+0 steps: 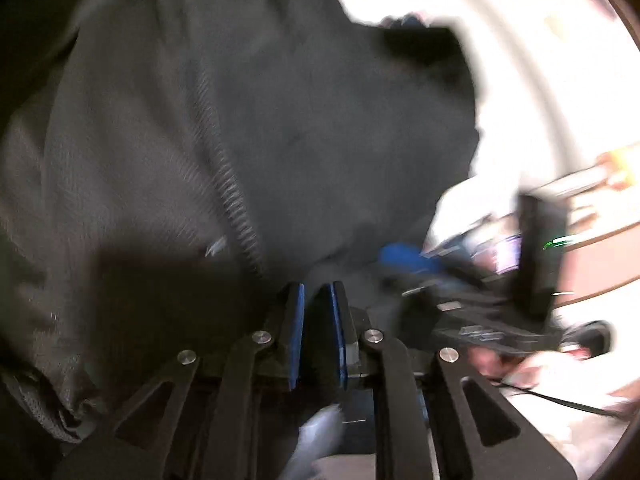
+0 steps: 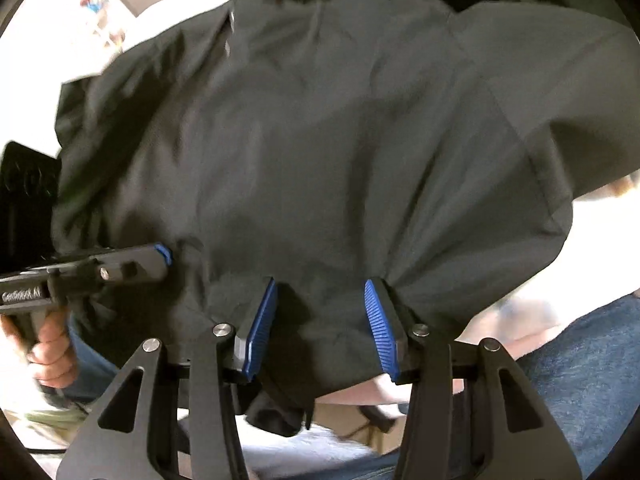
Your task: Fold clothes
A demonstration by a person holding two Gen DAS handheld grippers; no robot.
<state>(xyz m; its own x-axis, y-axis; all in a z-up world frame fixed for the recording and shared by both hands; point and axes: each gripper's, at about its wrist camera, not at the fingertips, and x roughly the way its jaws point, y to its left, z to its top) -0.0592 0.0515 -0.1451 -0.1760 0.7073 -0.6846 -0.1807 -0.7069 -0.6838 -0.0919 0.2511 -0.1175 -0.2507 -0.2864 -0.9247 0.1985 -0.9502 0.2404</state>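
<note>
A dark grey zip-up jacket [image 1: 280, 120] hangs spread out and fills both views. In the left wrist view its zipper [image 1: 232, 184] runs down toward my left gripper [image 1: 316, 292], whose blue pads stand close together, pinching a fold of the fabric. The right wrist view shows the same jacket [image 2: 340, 140] with my right gripper [image 2: 320, 284] at its lower edge, jaws wide apart and cloth lying loose between the pads. My left gripper [image 2: 162, 256] shows at the left of that view, clamped on the jacket's edge. My right gripper [image 1: 408, 260] is a blue blur in the left wrist view.
A person's hand [image 2: 52, 344] holds the left gripper's handle, and a leg in blue jeans [image 2: 580, 380] is at the lower right. A bright white surface [image 1: 520, 80] lies behind the jacket. A black device with a green light [image 1: 540, 248] is at the right.
</note>
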